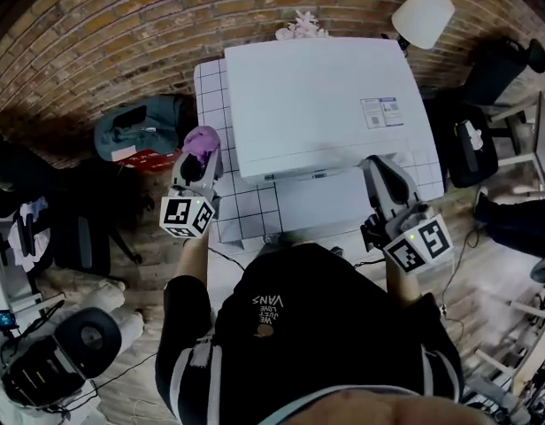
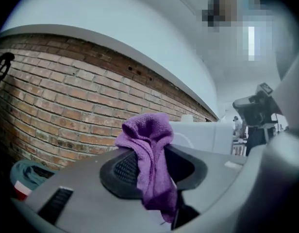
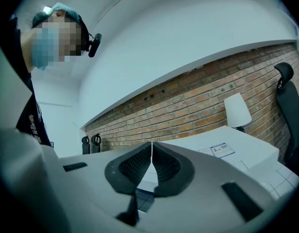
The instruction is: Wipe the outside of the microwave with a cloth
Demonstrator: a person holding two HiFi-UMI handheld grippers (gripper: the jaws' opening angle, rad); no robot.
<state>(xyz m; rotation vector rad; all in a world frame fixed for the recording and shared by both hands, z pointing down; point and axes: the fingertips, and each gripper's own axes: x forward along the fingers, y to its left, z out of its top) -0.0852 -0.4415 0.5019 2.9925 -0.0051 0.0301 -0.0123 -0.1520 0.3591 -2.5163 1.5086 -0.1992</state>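
**Inspector:** Cloth, position and hold?

**Assistant:** The purple cloth [image 2: 148, 135] is in the left gripper [image 2: 157, 165]. The jaws are closed on a fold near its middle, with a bunch standing above the pads and a strip hanging below. In the head view it sits at left centre, just beside the left front corner of the microwave [image 1: 317, 104] and seemingly not touching it.

**Inspector:** Handling?

**Assistant:** I judge it light, soft and terry-like. It should drape and bunch rather than slip. The hold on a thick fold looks sound, and the bunched top is the part to press on the casing. The microwave reads as rigid, smooth and heavy, and it needs no grasp.

**Inspector:** Right gripper?

**Assistant:** The right gripper [image 3: 151, 155] has its jaws together, tips meeting, with nothing between them. In the head view it sits right of centre, at the microwave's front.

**Inspector:** Writing?

**Assistant:** There is one label [image 1: 381, 112] on the top panel, toward the right, with print too small to read. On the person's shirt [image 1: 308, 326], "VANS" is legible upside down. The small lines beside it are probably a slogan, but I cannot read them.
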